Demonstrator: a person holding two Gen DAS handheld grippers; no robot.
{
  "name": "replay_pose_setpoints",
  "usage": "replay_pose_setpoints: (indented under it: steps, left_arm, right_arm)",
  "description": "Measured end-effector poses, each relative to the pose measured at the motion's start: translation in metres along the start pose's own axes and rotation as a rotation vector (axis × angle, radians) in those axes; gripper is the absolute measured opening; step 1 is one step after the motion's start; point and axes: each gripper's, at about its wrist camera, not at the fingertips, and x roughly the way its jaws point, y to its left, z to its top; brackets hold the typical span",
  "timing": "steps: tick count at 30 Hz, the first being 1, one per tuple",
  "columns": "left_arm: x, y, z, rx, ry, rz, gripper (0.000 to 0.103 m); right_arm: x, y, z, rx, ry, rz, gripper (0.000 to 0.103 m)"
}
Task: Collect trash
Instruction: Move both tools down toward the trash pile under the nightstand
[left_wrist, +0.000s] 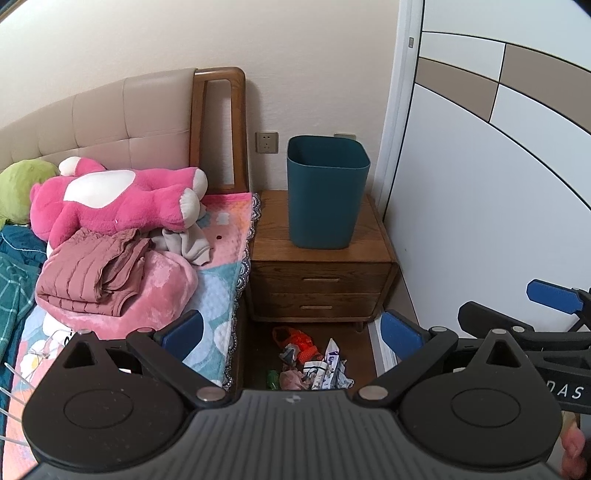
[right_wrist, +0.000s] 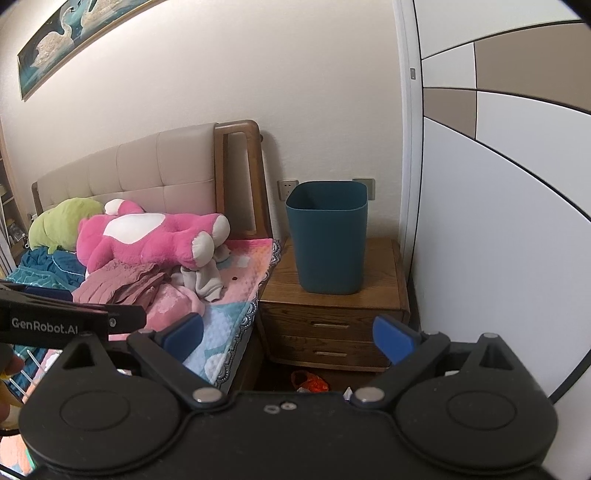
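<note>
A dark teal bin (left_wrist: 327, 192) stands upright on a wooden nightstand (left_wrist: 321, 275); it also shows in the right wrist view (right_wrist: 328, 236). Trash lies on the floor in front of the nightstand: an orange wrapper (left_wrist: 297, 341), a white and purple wrapper (left_wrist: 328, 365) and a pink scrap (left_wrist: 291, 380). My left gripper (left_wrist: 291, 332) is open and empty, above the trash. My right gripper (right_wrist: 288, 336) is open and empty, held higher; the orange wrapper (right_wrist: 310, 382) peeks out below it. The right gripper shows at the right edge of the left wrist view.
A bed (left_wrist: 218, 266) with a pink plush toy (left_wrist: 122, 199), folded clothes (left_wrist: 92, 273) and blankets is on the left. A white wardrobe (left_wrist: 498, 203) stands close on the right. The floor strip between bed and wardrobe is narrow.
</note>
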Motion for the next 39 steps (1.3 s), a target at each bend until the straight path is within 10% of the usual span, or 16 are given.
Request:
replay_pose_setpoints:
  steps: [39]
  left_arm:
    - [0.009,-0.002,0.002,0.024,0.036,-0.02,0.103]
  right_arm:
    - [0.016,-0.013,-0.004,0.009,0.016,-0.016,0.099]
